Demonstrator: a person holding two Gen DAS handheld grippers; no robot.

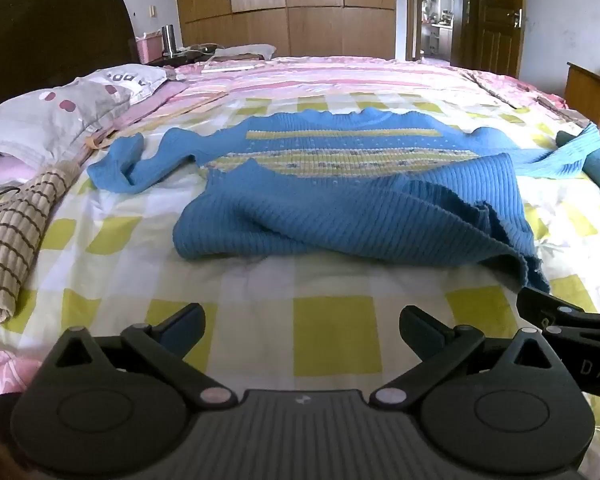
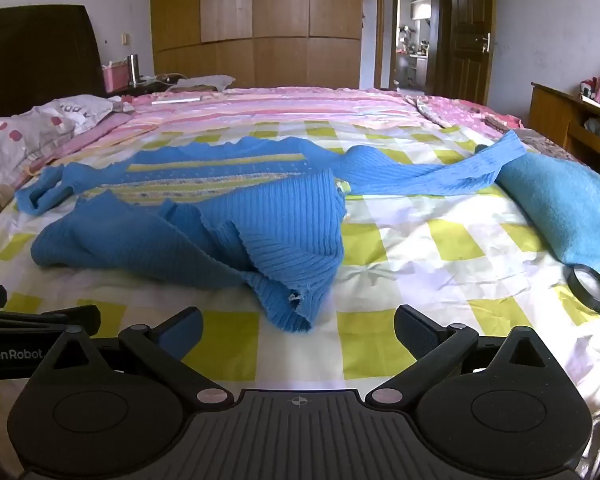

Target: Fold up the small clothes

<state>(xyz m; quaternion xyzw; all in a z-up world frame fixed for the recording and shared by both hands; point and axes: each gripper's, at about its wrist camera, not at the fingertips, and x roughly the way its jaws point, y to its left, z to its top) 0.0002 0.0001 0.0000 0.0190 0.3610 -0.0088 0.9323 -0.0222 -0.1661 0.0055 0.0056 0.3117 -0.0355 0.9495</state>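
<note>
A blue ribbed sweater (image 1: 340, 208) with yellow patterned stripes lies crumpled on the checked bedspread (image 1: 332, 328); its near hem is folded up over the body and both sleeves spread sideways. In the right wrist view the same sweater (image 2: 204, 224) lies ahead and to the left, one corner of its hem reaching toward me. My left gripper (image 1: 302, 322) stands open just short of the sweater, nothing between its fingers. My right gripper (image 2: 298, 324) is open too, empty, with the hem corner just beyond its fingertips.
A folded blue cloth (image 2: 564, 208) and a magnifying glass (image 2: 590, 280) lie on the right. A beige striped garment (image 1: 16, 232) and pillows (image 1: 56, 116) sit at the left edge. A dark headboard, wardrobe and open door stand behind the bed.
</note>
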